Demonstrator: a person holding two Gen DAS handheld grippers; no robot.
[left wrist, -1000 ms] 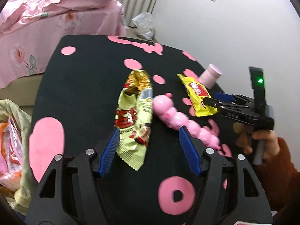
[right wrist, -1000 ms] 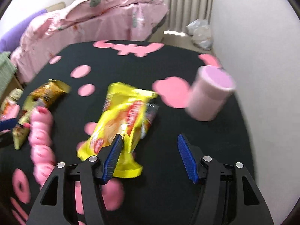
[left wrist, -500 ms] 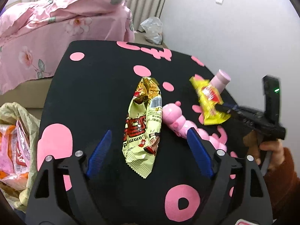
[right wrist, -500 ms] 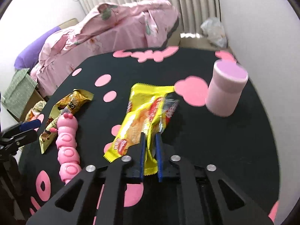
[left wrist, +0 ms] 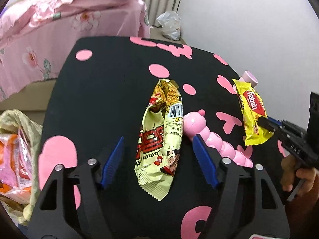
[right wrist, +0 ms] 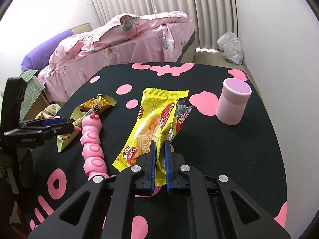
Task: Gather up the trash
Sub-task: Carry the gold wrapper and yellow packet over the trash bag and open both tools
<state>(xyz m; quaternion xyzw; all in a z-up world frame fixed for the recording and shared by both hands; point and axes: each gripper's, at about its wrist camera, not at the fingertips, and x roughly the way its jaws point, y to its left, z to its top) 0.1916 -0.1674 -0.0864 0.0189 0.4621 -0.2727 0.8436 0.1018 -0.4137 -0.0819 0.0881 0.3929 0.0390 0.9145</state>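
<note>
My right gripper (right wrist: 159, 149) is shut on a bright yellow snack wrapper (right wrist: 151, 125) and holds it lifted off the black table with pink shapes (right wrist: 249, 159); the wrapper also shows in the left wrist view (left wrist: 252, 113), hanging from the right gripper (left wrist: 263, 122). My left gripper (left wrist: 157, 145) is open, its blue pads either side of a pale green-yellow snack wrapper (left wrist: 161, 135) that lies flat on the table (left wrist: 99, 99). That wrapper shows at the left in the right wrist view (right wrist: 87, 117).
A pink caterpillar toy (left wrist: 215, 139) lies beside the green wrapper, also in the right wrist view (right wrist: 92, 145). A pink cylinder cup (right wrist: 233, 103) stands at the far right. A bag with trash (left wrist: 16, 149) sits at the table's left edge. A pink bed (right wrist: 123, 35) lies behind.
My right gripper closed on the yellow wrapper and lifted it off the table. My left gripper pulled back a little and stays open over the green wrapper.
</note>
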